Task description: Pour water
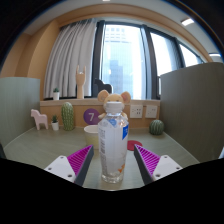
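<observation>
A clear plastic water bottle (113, 140) with a white cap and a pale label stands upright on the grey table (45, 150). It is between my two fingers, with a gap at either side. My gripper (112, 152) is open, with its purple pads (80, 158) flanking the bottle's lower half. A white cup or bowl (92, 130) sits on the table beyond the bottle, a little to the left.
At the table's back stand a white llama figure (40, 120), a green cactus (68, 115), a purple disc (92, 116) and a second round cactus (156, 127). A red item (135, 145) lies right of the bottle. Grey partitions (190, 100) flank the table.
</observation>
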Motion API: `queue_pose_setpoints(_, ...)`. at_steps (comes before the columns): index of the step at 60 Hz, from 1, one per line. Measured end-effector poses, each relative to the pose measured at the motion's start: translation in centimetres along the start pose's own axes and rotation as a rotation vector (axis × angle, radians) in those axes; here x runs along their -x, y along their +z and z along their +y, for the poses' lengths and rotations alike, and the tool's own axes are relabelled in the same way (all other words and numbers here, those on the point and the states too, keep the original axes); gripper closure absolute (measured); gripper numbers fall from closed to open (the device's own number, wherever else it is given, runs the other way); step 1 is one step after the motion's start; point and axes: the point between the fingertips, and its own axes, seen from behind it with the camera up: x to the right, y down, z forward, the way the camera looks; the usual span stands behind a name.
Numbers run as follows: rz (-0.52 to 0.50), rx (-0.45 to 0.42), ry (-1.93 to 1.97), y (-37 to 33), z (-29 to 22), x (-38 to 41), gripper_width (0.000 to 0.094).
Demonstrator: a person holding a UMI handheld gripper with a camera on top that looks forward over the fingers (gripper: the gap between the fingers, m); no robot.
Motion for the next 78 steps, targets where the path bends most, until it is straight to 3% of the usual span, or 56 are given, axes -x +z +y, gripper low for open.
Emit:
queue_pose_setpoints(9,-0.015,-0.017,-0.005,2.6,-0.7,0.3,0.0183)
queue_pose_setpoints(17,-0.006,-0.033,-0.02,3.5,-0.7,0.5,0.038)
queue_pose_setpoints(31,0.041,-0.073,-0.032,3.3,-0.8,0.0,0.057)
queue_pose_setpoints(53,0.03,-0.041,-0.161,4.5,-1.1,-1.4,0.0572)
queue_pose_setpoints(64,0.138,0.015,-0.524,8.8,-4.0,-7.0,0.0575)
queue_pose_setpoints(78,0.255,-0.025,-1.195,14.8,-9.2,-8.2,0.0577)
